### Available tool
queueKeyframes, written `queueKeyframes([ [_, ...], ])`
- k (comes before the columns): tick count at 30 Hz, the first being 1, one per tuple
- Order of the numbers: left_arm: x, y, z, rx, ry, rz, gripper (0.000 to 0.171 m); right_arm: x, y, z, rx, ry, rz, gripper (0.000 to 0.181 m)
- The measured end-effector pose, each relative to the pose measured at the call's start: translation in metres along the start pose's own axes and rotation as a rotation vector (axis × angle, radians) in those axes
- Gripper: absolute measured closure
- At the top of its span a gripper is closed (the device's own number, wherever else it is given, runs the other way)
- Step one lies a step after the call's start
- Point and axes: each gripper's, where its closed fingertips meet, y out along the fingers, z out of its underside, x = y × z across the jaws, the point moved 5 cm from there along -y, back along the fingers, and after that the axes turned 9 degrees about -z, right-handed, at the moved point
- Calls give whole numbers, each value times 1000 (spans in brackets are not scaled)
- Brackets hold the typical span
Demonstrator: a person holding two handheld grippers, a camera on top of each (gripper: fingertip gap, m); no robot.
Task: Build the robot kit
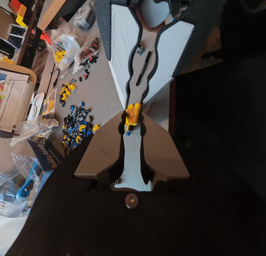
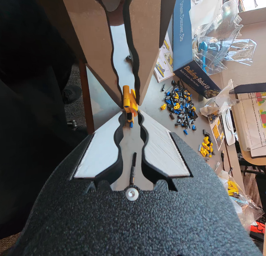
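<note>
One small yellow assembly point(image 1: 133, 115) of building parts, with a black and a blue piece at one end, is held above the grey counter point(image 1: 100, 93) between two grippers that meet tip to tip. The left gripper point(image 1: 132, 116) has its tan fingers point(image 1: 109, 146) drawn narrow onto it; the right gripper point(image 2: 130, 112) has its white fingers point(image 2: 161, 151) pinched on the same piece from the opposite side.

Below them one black pen point(image 1: 143, 69) lies on the counter near its edge. Further in are two loose heaps of small parts — a larger one of blue, grey, black and yellow pieces point(image 1: 77, 126) and a smaller one of yellow and black pieces point(image 1: 66, 92). One single yellow connector point(image 1: 96, 127) sits just beside the larger heap. One dark blue kit box point(image 2: 191, 58) lies past the heaps, with a clear bag holding blue parts point(image 2: 215, 50) beside it.

Only the left wrist view shows a grey connector piece point(image 1: 140, 50) by the pen, a grey battery-box-like unit point(image 1: 84, 18) and two opened bags of parts point(image 1: 77, 51) toward the far end. Only the right wrist view shows an open instruction booklet point(image 2: 164, 61) beside the box, and the carpeted floor point(image 2: 74, 79) beyond the counter's wooden edge — a shoe point(image 2: 72, 93) rests there.

Cluttered shelves with coloured blocks point(image 1: 18, 14) stand behind the counter.
</note>
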Motion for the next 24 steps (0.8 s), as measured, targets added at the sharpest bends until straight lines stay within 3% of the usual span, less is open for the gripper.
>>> queueKeyframes([
  [6, 9, -18, 21, -39, -175, -43, 157, -12, -18, 17, 1, 166, 25, 163],
  [9, 10, -35, 30, -65, -276, -87, 158, -31, -41, 52, 45, 402, 106, 159],
  [12, 8, -44, 39, -125, -298, -144, 158, -33, -61, 76, -16, 629, 77, 154],
  [16, 2, -53, 37, -231, -286, -140, 160, -22, -64, 45, -168, 572, -2, 139],
  [18, -3, -54, 35, -248, -259, -112, 160, -10, -48, 21, -164, 487, -61, 125],
  [24, -8, -63, 24, -365, -255, -74, 160, 23, 20, -26, -71, 239, -184, 128],
])
